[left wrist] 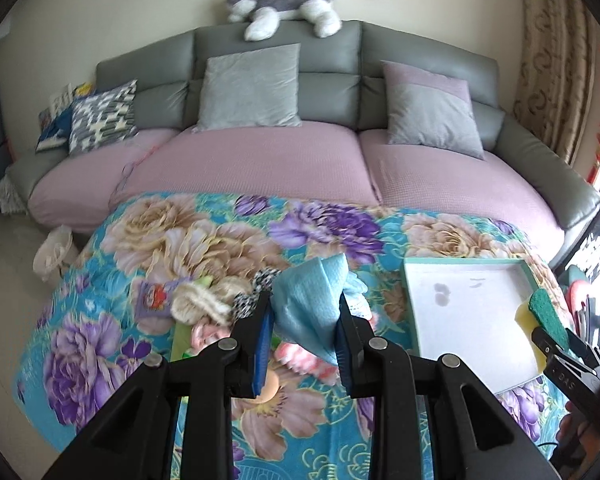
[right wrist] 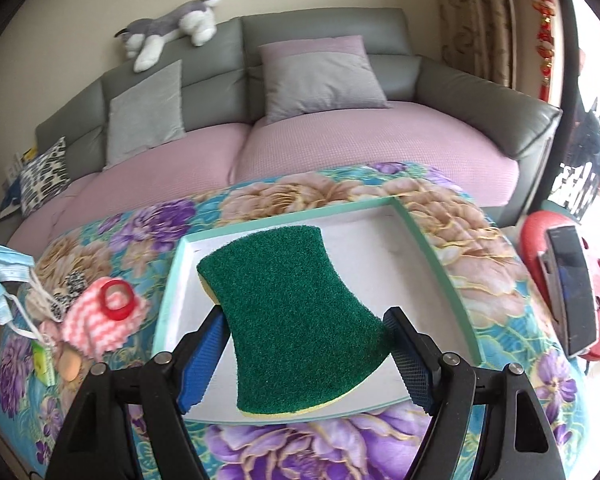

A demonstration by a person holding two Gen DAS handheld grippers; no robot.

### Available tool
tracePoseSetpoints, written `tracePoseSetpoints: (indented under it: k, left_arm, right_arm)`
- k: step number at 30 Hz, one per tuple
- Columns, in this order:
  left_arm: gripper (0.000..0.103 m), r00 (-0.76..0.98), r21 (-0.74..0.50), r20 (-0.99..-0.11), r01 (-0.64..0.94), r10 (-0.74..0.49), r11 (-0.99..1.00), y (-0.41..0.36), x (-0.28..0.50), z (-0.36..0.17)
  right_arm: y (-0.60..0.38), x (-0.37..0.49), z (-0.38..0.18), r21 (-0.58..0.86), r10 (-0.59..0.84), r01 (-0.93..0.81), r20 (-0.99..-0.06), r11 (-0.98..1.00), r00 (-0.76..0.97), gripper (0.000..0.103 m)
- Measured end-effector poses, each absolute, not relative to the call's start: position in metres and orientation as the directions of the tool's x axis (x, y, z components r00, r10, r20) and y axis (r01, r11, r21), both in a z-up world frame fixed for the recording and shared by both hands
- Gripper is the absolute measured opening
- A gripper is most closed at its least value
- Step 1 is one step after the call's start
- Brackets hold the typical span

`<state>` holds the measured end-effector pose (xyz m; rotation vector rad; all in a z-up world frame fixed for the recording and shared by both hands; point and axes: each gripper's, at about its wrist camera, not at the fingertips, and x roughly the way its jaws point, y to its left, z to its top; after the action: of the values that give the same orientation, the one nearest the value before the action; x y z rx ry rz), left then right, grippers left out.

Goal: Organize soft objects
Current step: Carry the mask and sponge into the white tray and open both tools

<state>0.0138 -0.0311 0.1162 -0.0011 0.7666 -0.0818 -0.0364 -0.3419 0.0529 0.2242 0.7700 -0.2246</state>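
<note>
My left gripper (left wrist: pixel 305 312) is shut on a light blue cloth (left wrist: pixel 308 300) and holds it above the floral table cover. A pile of soft things (left wrist: pixel 204 304) lies just left of it: a cream knit piece, a black-and-white piece, a pink striped cloth (right wrist: pixel 100 320) with a red ring on it. My right gripper (right wrist: pixel 304 332) is shut on a green and yellow sponge (right wrist: pixel 296 320) and holds it over the white tray with a teal rim (right wrist: pixel 424 248). The sponge and right gripper also show at the right edge of the left wrist view (left wrist: pixel 544 316). The tray (left wrist: pixel 410 312) holds nothing inside.
A grey sofa (left wrist: pixel 280 40) with pink seat covers and several cushions stands behind the table. A plush husky (left wrist: pixel 284 4) lies on its backrest. A red stool with a phone (right wrist: pixel 572 280) stands to the right. A white bin (left wrist: pixel 54 252) stands on the floor at left.
</note>
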Motion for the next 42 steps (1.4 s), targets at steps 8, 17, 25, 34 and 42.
tracePoseSetpoints:
  k: [8,17,25,34,42]
  left_arm:
    - [0.029,0.738,0.033,-0.666,0.172,-0.107,0.985,-0.082,0.023,0.142]
    - [0.029,0.619,0.011,-0.753,0.353,-0.225,0.935,-0.169,0.056,0.101]
    - [0.03,0.531,-0.017,-0.805,0.424,-0.264,0.906,-0.224,0.08,0.059]
    - [0.052,0.497,-0.051,-0.82,0.432,-0.284,0.901,-0.256,0.114,0.033]
    - [0.091,0.515,-0.075,-0.808,0.392,-0.286,0.917,-0.248,0.12,0.033]
  right_arm:
    - [-0.375,-0.039,0.047,0.058,-0.252,0.407,-0.703,0.912,0.665,0.08]
    - [-0.394,-0.027,0.034,0.057,-0.288,0.453,-0.699,0.89,0.654,0.08]
    - [-0.4,-0.017,0.024,0.055,-0.309,0.479,-0.698,0.876,0.646,0.08]
    - [-0.402,-0.012,0.02,0.024,-0.341,0.501,-0.704,0.865,0.623,0.081]
    - [-0.398,-0.009,0.02,0.001,-0.344,0.489,-0.711,0.872,0.614,0.084]
